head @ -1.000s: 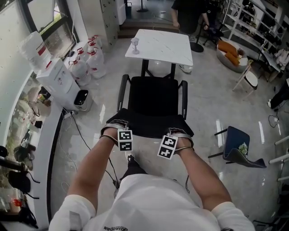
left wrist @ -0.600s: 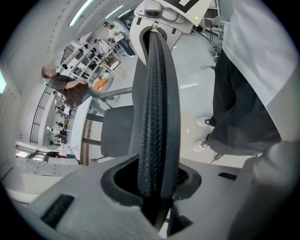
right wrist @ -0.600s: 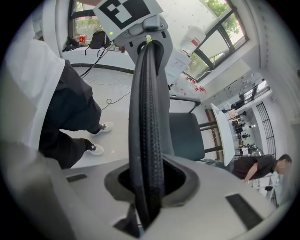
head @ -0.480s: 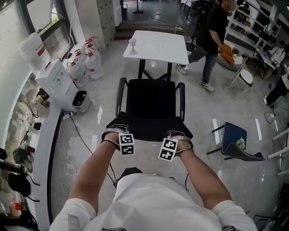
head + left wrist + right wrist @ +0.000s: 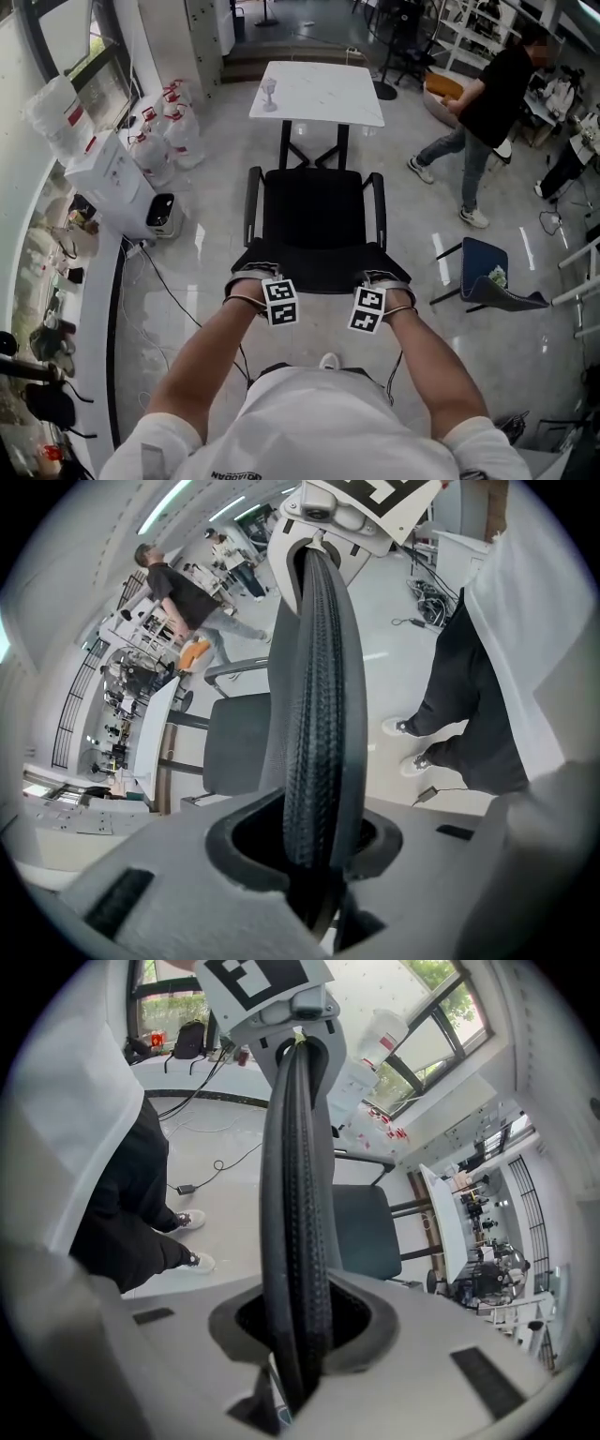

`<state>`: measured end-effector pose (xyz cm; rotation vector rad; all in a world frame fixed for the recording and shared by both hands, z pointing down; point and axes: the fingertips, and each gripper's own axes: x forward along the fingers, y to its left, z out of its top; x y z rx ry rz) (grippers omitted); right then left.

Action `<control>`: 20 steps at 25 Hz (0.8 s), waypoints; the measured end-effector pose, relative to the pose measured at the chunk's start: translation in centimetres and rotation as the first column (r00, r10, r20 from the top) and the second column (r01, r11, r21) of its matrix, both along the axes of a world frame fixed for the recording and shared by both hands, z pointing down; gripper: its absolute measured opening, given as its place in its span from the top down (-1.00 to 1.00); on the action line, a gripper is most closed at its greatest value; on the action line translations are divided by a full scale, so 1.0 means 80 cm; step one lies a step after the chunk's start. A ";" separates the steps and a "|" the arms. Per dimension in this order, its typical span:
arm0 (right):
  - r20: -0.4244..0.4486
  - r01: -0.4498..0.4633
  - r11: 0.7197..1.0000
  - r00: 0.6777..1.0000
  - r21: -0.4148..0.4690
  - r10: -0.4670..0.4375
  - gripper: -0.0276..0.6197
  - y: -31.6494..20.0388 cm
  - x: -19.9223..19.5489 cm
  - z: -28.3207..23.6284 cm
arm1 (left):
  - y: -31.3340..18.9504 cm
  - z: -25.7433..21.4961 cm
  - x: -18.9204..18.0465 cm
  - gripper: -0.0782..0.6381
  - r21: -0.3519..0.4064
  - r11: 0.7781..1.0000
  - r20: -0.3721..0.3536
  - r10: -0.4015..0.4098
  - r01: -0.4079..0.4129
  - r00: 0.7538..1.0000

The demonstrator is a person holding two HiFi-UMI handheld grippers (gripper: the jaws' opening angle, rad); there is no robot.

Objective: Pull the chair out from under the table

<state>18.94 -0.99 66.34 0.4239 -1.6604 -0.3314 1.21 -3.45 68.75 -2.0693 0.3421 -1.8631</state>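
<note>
Forearms (image 5: 211,352): bare, reaching from the near edge toward the chair back, one on each side.
Left gripper (image 5: 249,278): on the near-left corner of the backrest's top edge, pointing steeply down, its marker cube facing up.
Left fingers (image 5: 178,874): clenched on the black ribbed edge of the backrest, which runs straight up between them in the left gripper view.
Right gripper (image 5: 386,281): on the near-right corner of the same top edge, level with the left one and well apart from it.
Right fingers (image 5: 441,1354): clenched on the backrest edge as well, with the ribbed strip passing between them.
Chair (image 5: 314,211): black, with two armrests. Its backrest is toward the person and its seat toward the table. It stands on the near side of the table, and the tabletop does not cover the seat.
Floor (image 5: 206,253): pale and glossy, with a dark cable (image 5: 169,281) trailing along the left of the chair.
White machine (image 5: 112,178): on the floor to the left, by the curved window ledge.
Jugs (image 5: 178,131): clear with red caps, clustered on the left, just beyond the machine.
Blue chair (image 5: 487,286): to the right of the black chair, lying tipped over.
Table (image 5: 328,98): white, square top on dark legs, just beyond the chair's seat.
Glass (image 5: 269,92): stemmed and upright, near the table's left edge.
Person (image 5: 487,108): far right, in a dark top and jeans, mid-stride.
</note>
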 end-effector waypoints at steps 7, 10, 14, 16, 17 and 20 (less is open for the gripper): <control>-0.003 -0.021 1.000 1.000 0.004 0.021 0.70 0.024 -0.007 -0.010 | 0.018 -0.008 -0.006 0.49 -0.013 0.999 -0.003 0.032 -0.032 0.999; 0.001 -0.018 1.000 1.000 -0.002 0.018 0.70 0.028 -0.005 -0.013 | 0.023 -0.010 -0.003 0.49 -0.019 0.999 -0.002 0.032 -0.032 0.999; 0.004 -0.009 1.000 1.000 -0.012 0.009 0.71 0.036 0.002 -0.018 | 0.034 -0.014 0.004 0.49 -0.043 0.999 -0.004 0.025 -0.026 1.000; 0.004 -0.001 1.000 1.000 -0.015 0.001 0.71 0.035 0.005 -0.024 | 0.036 -0.019 0.008 0.49 -0.059 0.998 -0.003 0.017 -0.018 1.000; 0.005 0.003 1.000 1.000 -0.020 -0.003 0.71 0.037 0.006 -0.026 | 0.038 -0.021 0.008 0.49 -0.067 0.998 -0.003 0.013 -0.013 1.000; 0.010 0.009 0.999 1.000 -0.036 -0.009 0.72 0.043 0.006 -0.033 | 0.044 -0.027 0.009 0.49 -0.079 0.997 -0.004 0.012 -0.012 1.000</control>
